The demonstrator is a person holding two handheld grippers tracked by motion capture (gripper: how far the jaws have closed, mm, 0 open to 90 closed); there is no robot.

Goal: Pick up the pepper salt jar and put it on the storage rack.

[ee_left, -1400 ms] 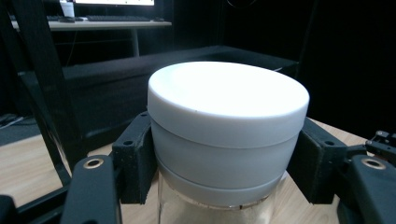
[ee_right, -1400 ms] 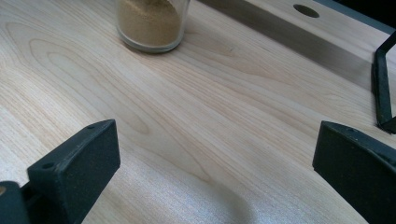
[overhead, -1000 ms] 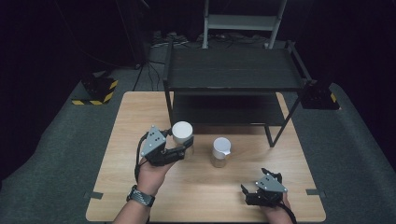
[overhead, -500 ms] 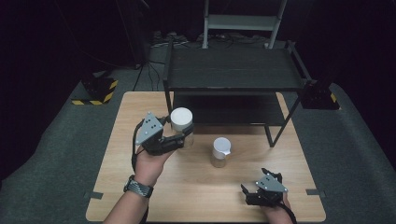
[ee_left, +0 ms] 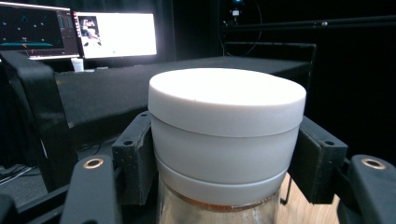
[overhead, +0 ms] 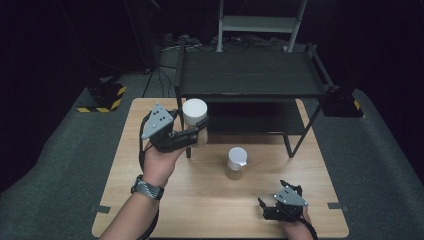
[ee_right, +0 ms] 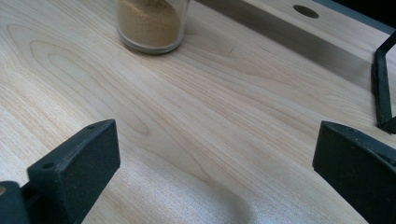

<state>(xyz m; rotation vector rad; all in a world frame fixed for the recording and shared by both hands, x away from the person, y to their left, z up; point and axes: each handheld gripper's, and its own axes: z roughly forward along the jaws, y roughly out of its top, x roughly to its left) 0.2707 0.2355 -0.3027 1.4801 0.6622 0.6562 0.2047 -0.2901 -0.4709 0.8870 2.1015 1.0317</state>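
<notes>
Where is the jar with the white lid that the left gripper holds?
In the high view, the jar is clamped in the left gripper, raised at the table's left side, beside the black shelf.

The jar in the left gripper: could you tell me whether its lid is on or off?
On. The white lid sits level atop the jar, with the left gripper clamped on it.

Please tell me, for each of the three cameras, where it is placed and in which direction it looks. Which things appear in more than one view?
High view: above the person's side, looking forward and down on the wooden table and black shelf rack; both forearms show, with left claw and right claw.
Left gripper view: rides on the left claw, level toward the rack; its pads clamp a white-lidded jar.
Right gripper view: rides on the right claw, low over the table; open jaws.
Shared: the second jar.
</notes>
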